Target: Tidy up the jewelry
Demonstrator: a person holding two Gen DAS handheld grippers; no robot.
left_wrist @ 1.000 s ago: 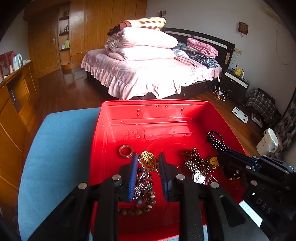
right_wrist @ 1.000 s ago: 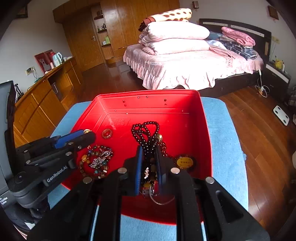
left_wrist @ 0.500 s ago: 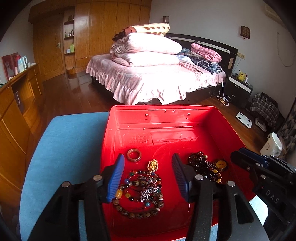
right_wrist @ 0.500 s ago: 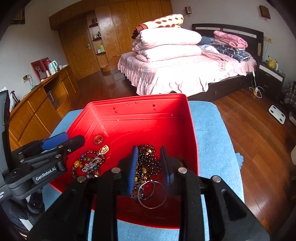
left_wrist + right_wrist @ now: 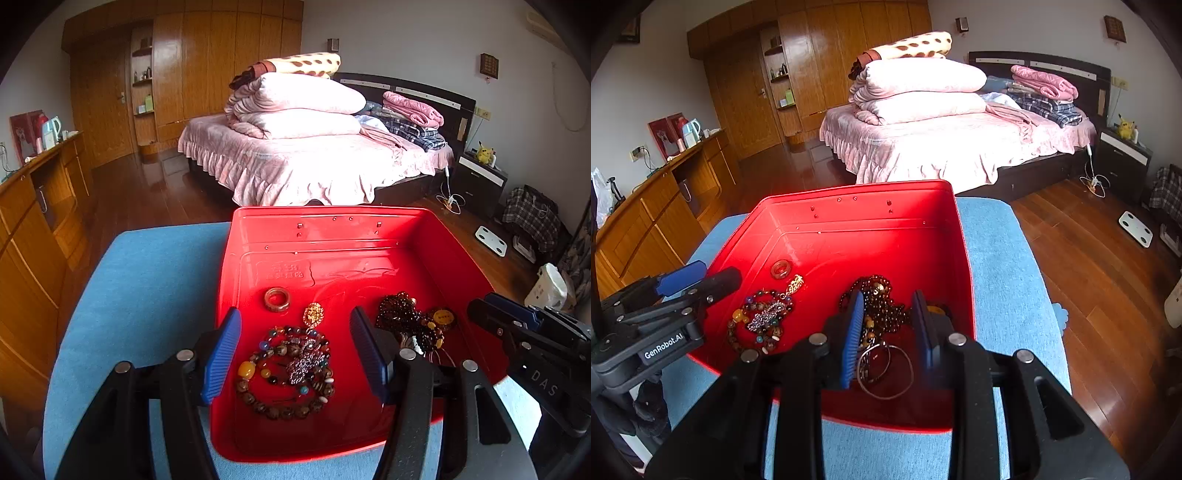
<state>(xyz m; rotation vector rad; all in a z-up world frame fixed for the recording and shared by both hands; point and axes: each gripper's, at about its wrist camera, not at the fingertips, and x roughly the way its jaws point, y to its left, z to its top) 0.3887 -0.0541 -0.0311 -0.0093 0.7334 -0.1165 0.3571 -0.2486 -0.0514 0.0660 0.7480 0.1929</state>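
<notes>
1. Where a blue cloth-covered surface [image 5: 147, 288] fills the foreground of both wrist views, a red plastic tray [image 5: 332, 229] sits on it, glossy, with raised walls and moulded lettering on its floor.
2. The left gripper [image 5: 295, 354] hangs above the tray's near left part; its blue ribbed pads have just been spreading and now stand wide apart, gripping nothing, with the bead bracelet lying on the tray floor below the gap.
3. The right gripper [image 5: 888, 332] hovers over the tray's near right part; its jaws have parted only a little, and they press on nothing, with the dark bead pile and metal rings showing through the narrow gap.
4. A multicoloured bead bracelet [image 5: 284, 373] lies flat in a loose ring: brown, amber, blue and white beads, one large yellow bead on its left side.
5. A heap of dark brown-black beads [image 5: 400, 317] lies right of the bracelet, apart from it, tangled with lighter amber beads.
6. Thin silvery wire rings [image 5: 884, 369] lie at the near edge of that heap.
7. A sparkly silver-grey brooch-like piece [image 5: 306, 363] rests inside the bracelet's ring, touching its beads.
8. A thick brownish ring [image 5: 277, 299] lies flat farther back, alone.
9. A round yellow tag [image 5: 443, 316] sits at the dark heap's right edge.
10. A small gold filigree pendant [image 5: 313, 314] lies just beyond the bracelet.
</notes>
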